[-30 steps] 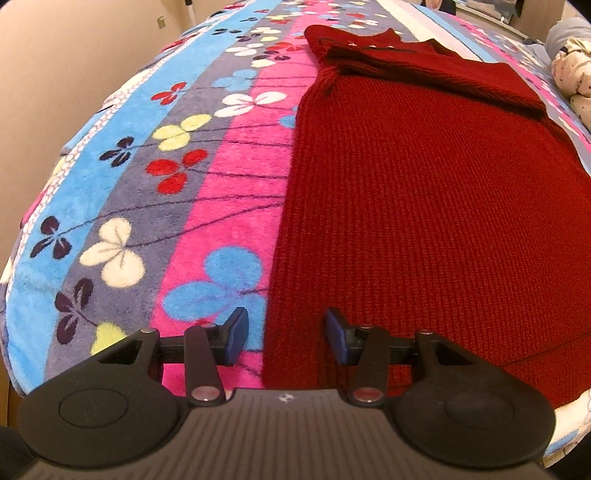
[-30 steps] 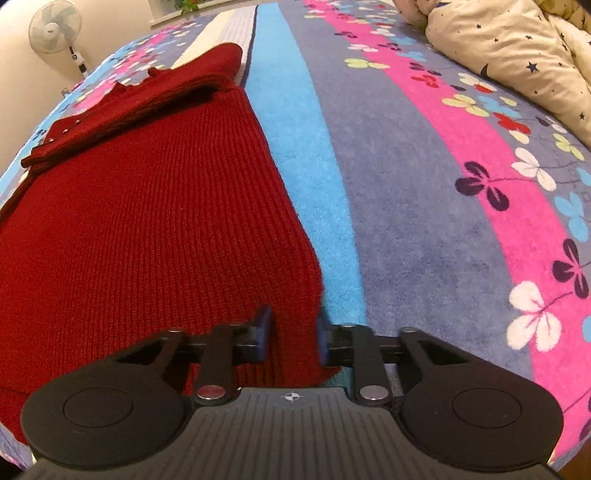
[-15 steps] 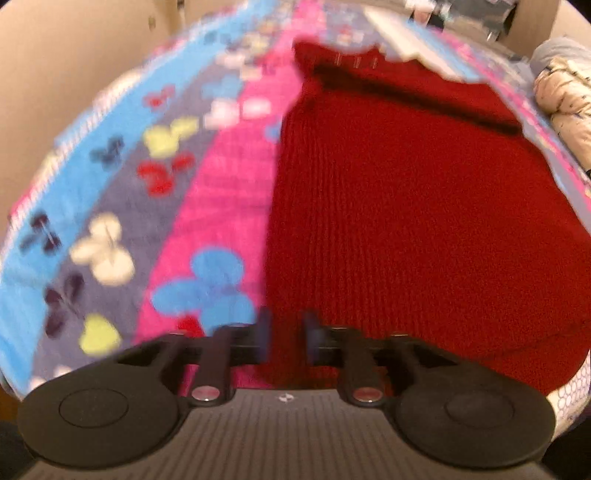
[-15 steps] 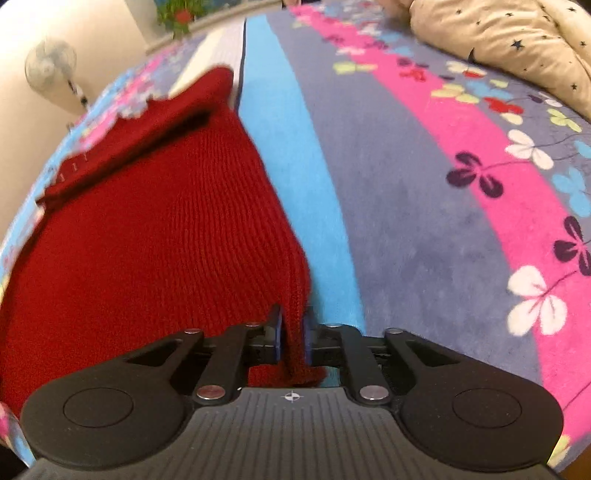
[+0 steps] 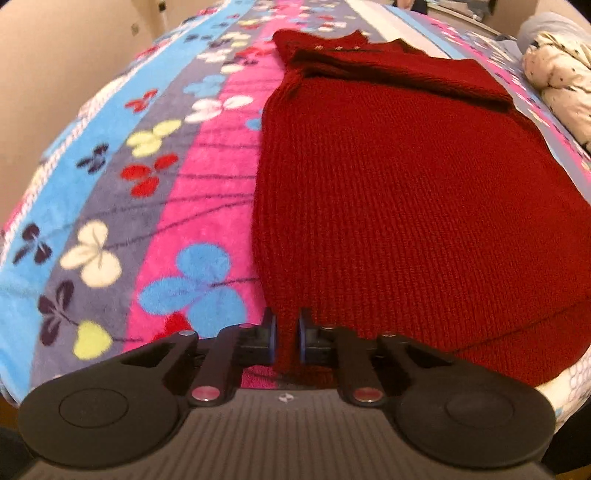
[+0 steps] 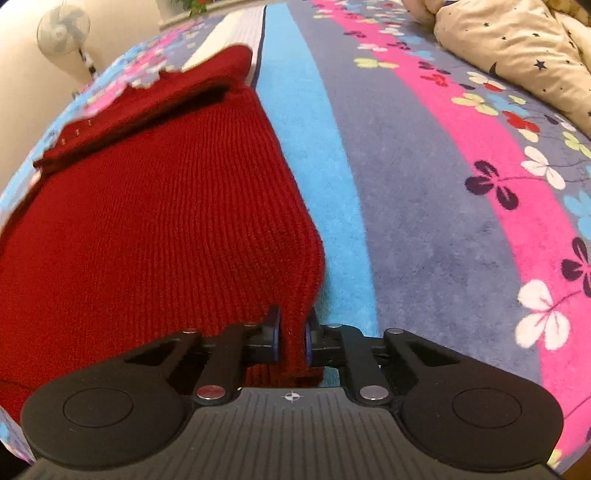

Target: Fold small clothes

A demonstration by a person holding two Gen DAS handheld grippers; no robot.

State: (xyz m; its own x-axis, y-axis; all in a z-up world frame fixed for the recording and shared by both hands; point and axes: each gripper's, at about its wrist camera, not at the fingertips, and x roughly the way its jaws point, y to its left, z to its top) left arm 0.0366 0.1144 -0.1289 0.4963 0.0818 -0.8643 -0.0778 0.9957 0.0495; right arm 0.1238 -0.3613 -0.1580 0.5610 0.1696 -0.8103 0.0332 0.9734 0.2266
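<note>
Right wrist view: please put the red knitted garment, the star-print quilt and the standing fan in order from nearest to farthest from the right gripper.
1. Red knitted garment: its near corner is pinched between the fingers of the right gripper.
2. Star-print quilt: far right, on the floral blanket.
3. Standing fan: far left, beyond the bed by the wall. Quilt and fan are close to call.

Free room: bare striped blanket (image 5: pixel 110 206) left of the red sweater (image 5: pixel 388 203), open to the bed's edge; wide bare blanket (image 6: pixel 424 221) right of the sweater. Obstacles: cream star-print bedding (image 6: pixel 517 48) heaped at the far right; wall close along the left side; standing fan (image 6: pixel 62 31) beyond the far corner.
</note>
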